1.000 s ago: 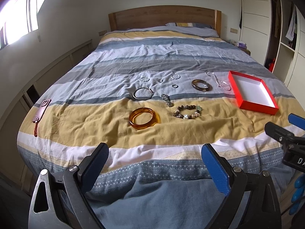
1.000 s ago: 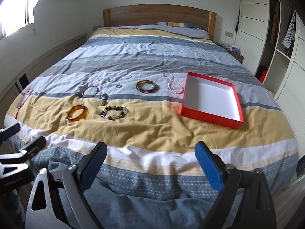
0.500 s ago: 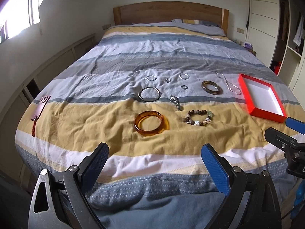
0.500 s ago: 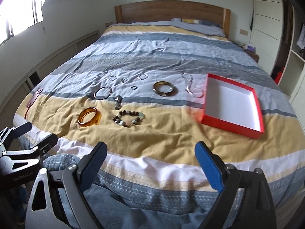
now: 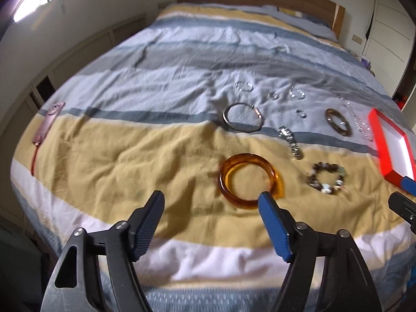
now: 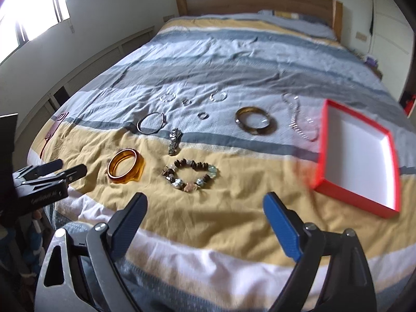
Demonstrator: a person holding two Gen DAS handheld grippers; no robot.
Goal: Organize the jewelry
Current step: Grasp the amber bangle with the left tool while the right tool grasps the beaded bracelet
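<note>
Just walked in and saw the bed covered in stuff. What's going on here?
A person holds two tongs, both open and empty, over jewelry spread on the bedspread. The left tongs near the amber bangle; the right tongs face the beaded bracelet. The red box holds nothing yet.

Around one red box (image 6: 357,161), open and white inside, the jewelry on the striped bed cover (image 6: 234,59) counts out like this. Bangles — three: an amber bangle (image 6: 125,166) far left of the box, a thin metal bangle (image 6: 151,126) beyond that, and a dark brown bangle (image 6: 255,124) nearer the box. One beaded bracelet (image 6: 191,175) lies between amber bangle and box. One metal-link piece (image 6: 174,144) sits just beyond the beads. One fine chain (image 6: 301,122) lies just beside the box's left wall. Small silver rings — four, in a loose row farther back (image 6: 167,96), (image 6: 186,101), (image 6: 218,96), (image 6: 202,115).
</note>
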